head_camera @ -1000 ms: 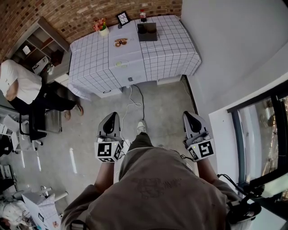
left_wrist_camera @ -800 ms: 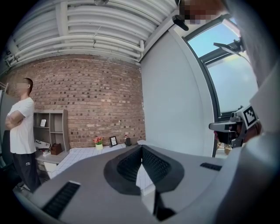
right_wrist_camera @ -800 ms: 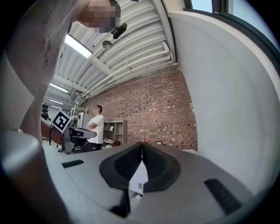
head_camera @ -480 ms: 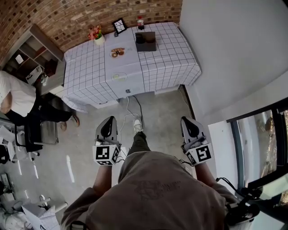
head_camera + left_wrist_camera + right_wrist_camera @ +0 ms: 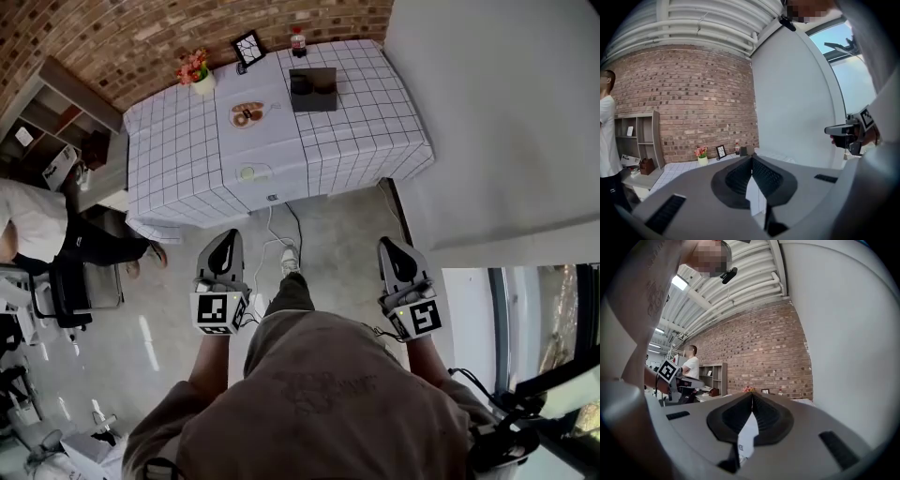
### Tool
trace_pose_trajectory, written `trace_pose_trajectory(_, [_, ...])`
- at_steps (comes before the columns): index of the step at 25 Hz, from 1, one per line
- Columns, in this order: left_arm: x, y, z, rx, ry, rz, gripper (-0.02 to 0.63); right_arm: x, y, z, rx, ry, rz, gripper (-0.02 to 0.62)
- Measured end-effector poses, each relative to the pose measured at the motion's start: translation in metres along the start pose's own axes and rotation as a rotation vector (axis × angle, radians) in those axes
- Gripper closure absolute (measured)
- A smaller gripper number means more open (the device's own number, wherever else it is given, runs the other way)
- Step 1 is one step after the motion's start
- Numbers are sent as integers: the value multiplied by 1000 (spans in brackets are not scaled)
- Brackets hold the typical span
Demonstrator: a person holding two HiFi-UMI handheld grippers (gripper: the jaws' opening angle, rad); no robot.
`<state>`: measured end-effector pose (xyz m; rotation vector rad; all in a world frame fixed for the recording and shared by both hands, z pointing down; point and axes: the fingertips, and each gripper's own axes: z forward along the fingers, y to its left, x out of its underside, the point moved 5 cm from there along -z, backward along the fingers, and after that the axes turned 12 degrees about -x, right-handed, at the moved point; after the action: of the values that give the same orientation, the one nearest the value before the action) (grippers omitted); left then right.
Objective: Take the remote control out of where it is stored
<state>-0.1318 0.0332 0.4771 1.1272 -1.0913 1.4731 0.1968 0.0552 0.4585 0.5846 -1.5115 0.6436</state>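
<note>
No remote control shows in any view. A dark box [image 5: 312, 89] stands on the table with the white checked cloth [image 5: 178, 150], at its far right part; what it holds I cannot make out. My left gripper [image 5: 225, 247] and right gripper [image 5: 393, 253] are held out level over the floor, well short of the table. Both are shut with nothing in them. In the left gripper view the jaws [image 5: 751, 158] meet at the tips, and the right gripper view shows the same [image 5: 752, 395].
On the table stand a flower pot [image 5: 194, 73], a photo frame [image 5: 248, 47], a bottle [image 5: 298, 39] and a plate [image 5: 248, 114]. A white cable [image 5: 273, 223] lies on the floor. A person [image 5: 33, 220], a chair [image 5: 73, 281] and shelves [image 5: 42, 122] are at left; a grey wall [image 5: 497, 122] at right.
The table has come nearer and shifted in the head view as I walked toward it. Both grippers moved along with me and stayed shut.
</note>
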Motion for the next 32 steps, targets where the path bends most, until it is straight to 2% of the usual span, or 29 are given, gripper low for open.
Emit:
trace_pose_trajectory(9, [-11, 34, 60, 19, 1, -11, 594, -3, -19, 63, 1, 13, 9, 583])
trace_pose_trajectory(24, [-15, 76, 115, 31, 8, -42, 595, -2, -38, 140, -8, 67, 15, 583])
trace_pose_trajectory(28, [-7, 97, 141, 60, 26, -51, 594, 2, -42, 179, -6, 85, 18, 581])
trace_pose_trajectory(32, [-6, 118, 170, 97, 17, -27, 594, 5, -42, 216, -1, 102, 16, 583])
